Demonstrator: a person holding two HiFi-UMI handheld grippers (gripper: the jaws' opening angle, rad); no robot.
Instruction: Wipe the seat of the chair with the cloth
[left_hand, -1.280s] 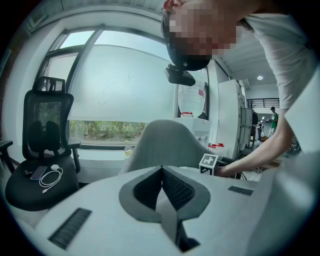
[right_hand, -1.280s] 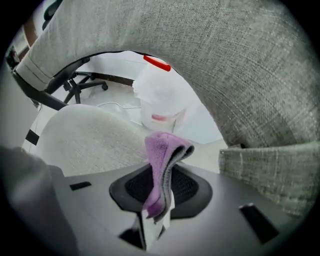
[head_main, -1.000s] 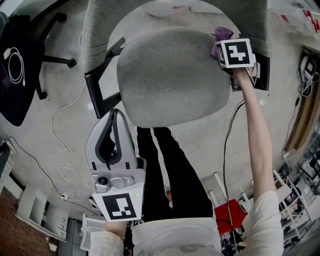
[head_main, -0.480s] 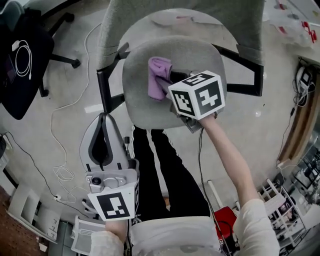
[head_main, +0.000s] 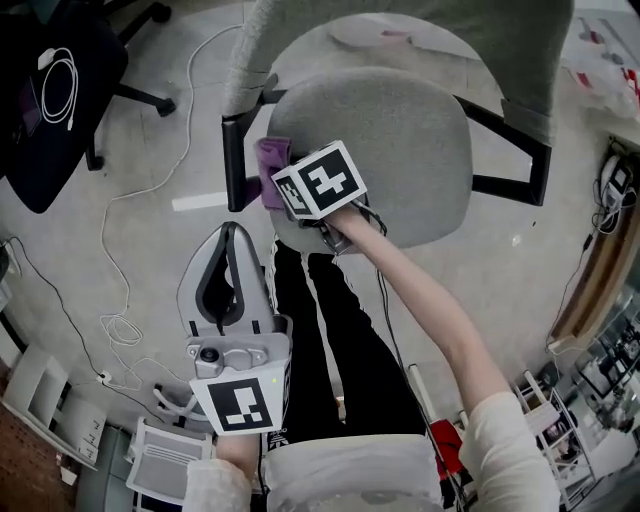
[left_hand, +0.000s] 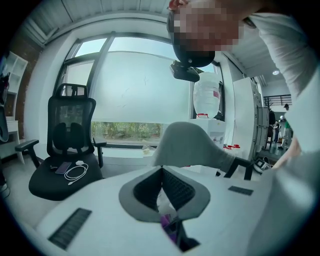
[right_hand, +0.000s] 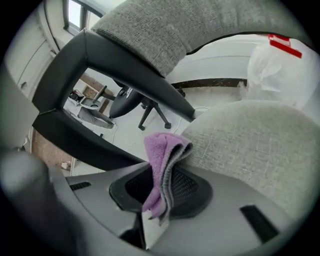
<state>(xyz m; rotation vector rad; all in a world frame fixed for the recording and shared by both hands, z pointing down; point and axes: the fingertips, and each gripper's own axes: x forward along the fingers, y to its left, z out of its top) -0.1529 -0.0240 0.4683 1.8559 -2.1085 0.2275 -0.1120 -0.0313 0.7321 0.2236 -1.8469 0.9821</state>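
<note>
Purple fleecy cloth (right_hand: 161, 160), folded double

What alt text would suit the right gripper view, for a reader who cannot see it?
The right gripper is shut on a folded purple cloth, held at the edge of the grey fabric chair seat. A black armrest and the grey backrest rise behind.

The cloth (right_hand: 161, 165) in the right gripper (right_hand: 162, 187) is purple. The chair seat (right_hand: 260, 145) next to it is grey and speckled, with a black armrest (right_hand: 115, 65) beyond. The gripper's cube (head_main: 320, 180) is white with black squares.
</note>
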